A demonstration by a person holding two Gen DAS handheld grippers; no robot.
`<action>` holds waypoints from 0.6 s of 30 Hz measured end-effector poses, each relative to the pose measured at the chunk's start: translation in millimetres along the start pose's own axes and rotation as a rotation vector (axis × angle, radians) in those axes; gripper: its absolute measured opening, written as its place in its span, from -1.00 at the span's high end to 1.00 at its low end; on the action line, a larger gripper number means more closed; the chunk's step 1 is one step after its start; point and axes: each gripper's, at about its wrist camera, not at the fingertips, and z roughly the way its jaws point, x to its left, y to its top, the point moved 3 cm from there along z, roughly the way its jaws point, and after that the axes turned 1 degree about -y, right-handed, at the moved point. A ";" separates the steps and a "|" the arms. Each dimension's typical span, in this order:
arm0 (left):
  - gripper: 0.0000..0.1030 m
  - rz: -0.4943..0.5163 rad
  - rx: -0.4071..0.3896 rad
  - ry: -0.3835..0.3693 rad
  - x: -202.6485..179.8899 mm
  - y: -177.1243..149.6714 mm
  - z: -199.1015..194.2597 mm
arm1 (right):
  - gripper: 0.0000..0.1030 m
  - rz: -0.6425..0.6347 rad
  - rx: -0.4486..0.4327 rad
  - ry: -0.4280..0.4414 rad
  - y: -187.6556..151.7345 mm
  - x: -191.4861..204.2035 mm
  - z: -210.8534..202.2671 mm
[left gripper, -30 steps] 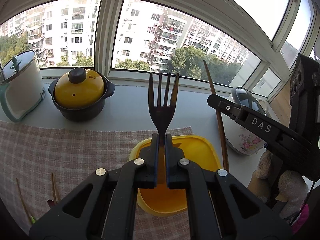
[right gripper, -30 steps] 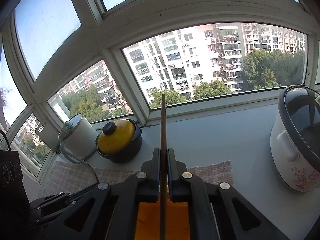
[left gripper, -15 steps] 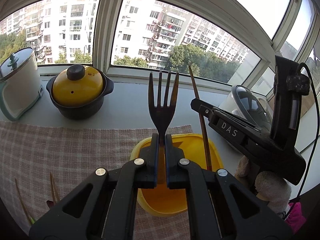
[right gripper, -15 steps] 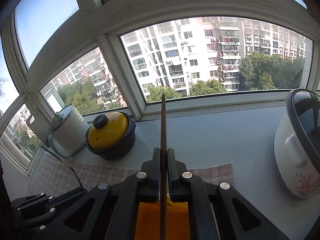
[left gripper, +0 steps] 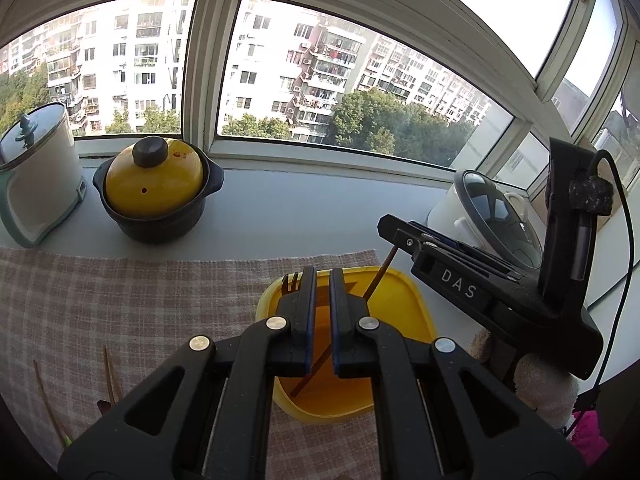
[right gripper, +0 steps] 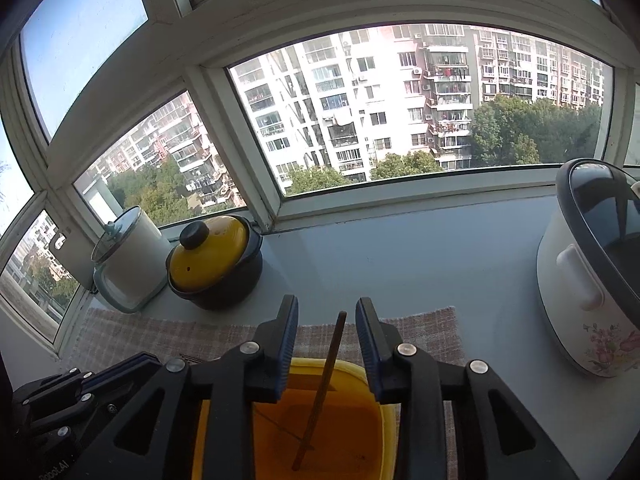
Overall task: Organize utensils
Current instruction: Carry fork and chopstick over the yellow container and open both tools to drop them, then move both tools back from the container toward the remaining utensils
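The left tool (left gripper: 323, 276) has its jaws almost together, and I see nothing between the pads. The right tool (right gripper: 326, 320) is released: its jaws have just been opening, and the chopstick (right gripper: 320, 392) stands between them without touching either pad.

Just under both tools is the yellow box (left gripper: 420, 312), which stands on the checked cloth (left gripper: 120, 300). The chopstick is already inside it. Its lower end is on the bottom of the box and it leans up toward the far rim, with its top near the tip of the right tool. The fork (left gripper: 291, 282) seems to be in the box too. Only its prongs show, just left of the left tool's finger near the far rim, and the handle is hidden behind that finger.

So I judge that two utensils are put away. What is left is at the near left edge of the cloth: a few thin sticks (left gripper: 108, 372) lie there, well apart from the box. They are too small to name surely.

The chopstick is long, thin and dark brown. The fork looks dark with a golden shine on the prongs.

Farther on the desk are a black pot with a yellow lid (left gripper: 154, 188), a white jug (left gripper: 36, 172) and a white cooker (right gripper: 580, 280).
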 end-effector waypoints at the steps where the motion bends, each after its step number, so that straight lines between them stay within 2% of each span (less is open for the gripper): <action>1: 0.94 -0.002 -0.001 0.000 1.3 -0.3 -1.7 | 0.39 0.001 -0.002 -0.002 -0.7 0.3 -2.4; 8: 0.94 0.011 -0.020 0.000 5.4 -7.2 -24.2 | 0.37 0.008 -0.020 -0.014 -7.8 4.1 -24.9; 11: 0.94 0.022 -0.033 0.008 9.8 -11.6 -39.1 | 0.24 0.004 -0.029 -0.018 -13.3 8.7 -36.4; 13: 0.93 0.033 -0.040 0.023 15.2 -14.5 -50.3 | 0.08 -0.006 -0.039 -0.022 -16.9 13.6 -46.1; 15: 0.83 0.044 -0.048 0.042 23.2 -18.5 -63.6 | -0.07 -0.016 -0.054 -0.021 -20.9 19.6 -56.3; 17: 0.53 0.053 -0.060 0.069 32.5 -23.1 -77.8 | -0.24 -0.031 -0.068 -0.015 -25.1 26.5 -66.5; 18: 0.30 0.055 -0.068 0.085 38.8 -26.4 -85.7 | -0.35 -0.043 -0.074 -0.011 -27.2 31.3 -71.2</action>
